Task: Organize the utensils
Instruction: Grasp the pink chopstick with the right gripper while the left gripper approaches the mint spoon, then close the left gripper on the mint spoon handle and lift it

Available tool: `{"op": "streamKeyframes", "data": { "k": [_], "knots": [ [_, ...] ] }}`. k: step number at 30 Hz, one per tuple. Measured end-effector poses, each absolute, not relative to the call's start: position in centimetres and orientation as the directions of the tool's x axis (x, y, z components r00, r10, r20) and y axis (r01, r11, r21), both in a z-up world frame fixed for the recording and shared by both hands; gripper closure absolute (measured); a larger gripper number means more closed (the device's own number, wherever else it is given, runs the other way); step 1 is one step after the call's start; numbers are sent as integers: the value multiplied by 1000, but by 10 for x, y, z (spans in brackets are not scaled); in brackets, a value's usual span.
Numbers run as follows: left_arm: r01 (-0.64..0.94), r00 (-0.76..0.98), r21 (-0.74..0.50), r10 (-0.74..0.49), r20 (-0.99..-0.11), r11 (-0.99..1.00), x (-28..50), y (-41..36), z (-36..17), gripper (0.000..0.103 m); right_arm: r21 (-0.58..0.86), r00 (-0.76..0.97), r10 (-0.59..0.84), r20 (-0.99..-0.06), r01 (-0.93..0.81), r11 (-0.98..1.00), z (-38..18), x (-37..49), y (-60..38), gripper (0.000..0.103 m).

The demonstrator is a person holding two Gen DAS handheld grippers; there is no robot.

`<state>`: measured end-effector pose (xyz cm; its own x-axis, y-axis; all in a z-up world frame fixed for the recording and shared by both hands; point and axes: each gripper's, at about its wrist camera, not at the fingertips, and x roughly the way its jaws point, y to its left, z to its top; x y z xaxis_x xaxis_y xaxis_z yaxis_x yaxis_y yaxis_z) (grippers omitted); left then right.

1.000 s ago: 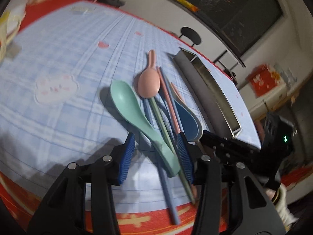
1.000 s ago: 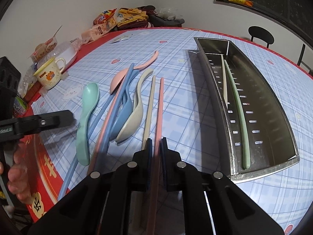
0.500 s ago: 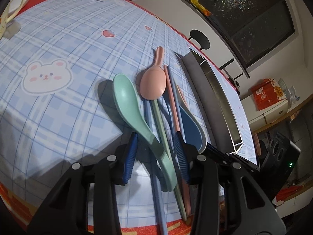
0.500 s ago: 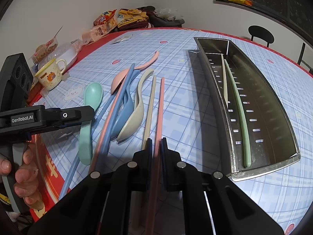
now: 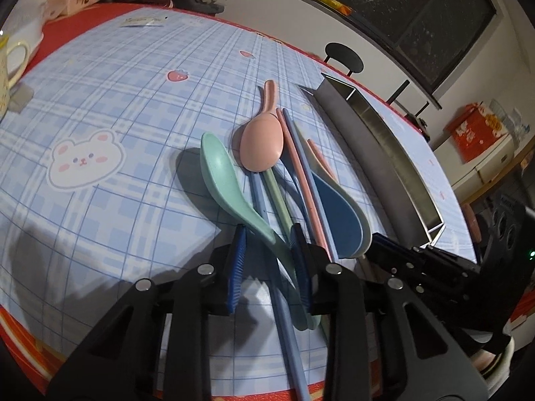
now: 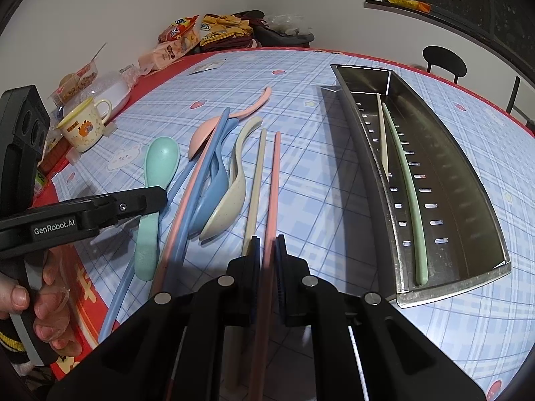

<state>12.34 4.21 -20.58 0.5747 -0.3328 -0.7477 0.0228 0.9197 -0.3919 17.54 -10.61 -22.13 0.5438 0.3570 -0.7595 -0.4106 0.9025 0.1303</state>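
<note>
Here, both grippers work the utensil pile beside the tray point(image 6: 474, 167).
The left gripper point(image 5: 269, 260) is closing around the green spoon point(image 5: 227, 183) handle, pads not yet pressing. The right gripper point(image 6: 267, 260) is clenched on a pink chopstick point(image 6: 272, 183) lying on the table point(image 5: 100, 107); two chopsticks already lie in the tray.

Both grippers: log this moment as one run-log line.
left gripper: closing around mint spoon handle, not yet clamped | right gripper: shut on pink chopstick | steel tray: holds two chopsticks
</note>
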Motion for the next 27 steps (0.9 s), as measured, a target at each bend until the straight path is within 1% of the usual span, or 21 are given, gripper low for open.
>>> {"op": "streamKeyframes", "data": {
  "k": [5,9,12,14,15,17,19,27],
  "knots": [
    [34,578,-388,-335,-744,921,124,43,-206,71,123,548,350,-760,-408,905,-221,175,-105,93],
    [34,592,-365,-313,-743,930,120,39,-207,71,116,551,345,-760,-407,906,-221,174,-104,93],
    [39,598,-361,-311,-739,932,121,38,-207,72,113,553,344,-759,-408,906,-221,174,-104,93],
    [37,597,-396,-338,-728,918,120,42,-209,79,115,552,345,-759,-407,906,-221,174,-104,93],
    [33,594,-437,-370,-714,899,121,48,-211,80,116,552,345,-759,-407,906,-221,174,-104,93],
    [14,604,-456,-371,-706,890,119,54,-211,88,116,552,345,-759,-407,906,-221,174,-104,93],
    [2,621,-472,-371,-691,882,117,62,-209,92,115,552,345,-759,-407,906,-221,174,-104,93],
    [31,639,-507,-407,-652,862,111,81,-193,92,109,555,340,-759,-407,907,-222,174,-104,93]
  ]
}}
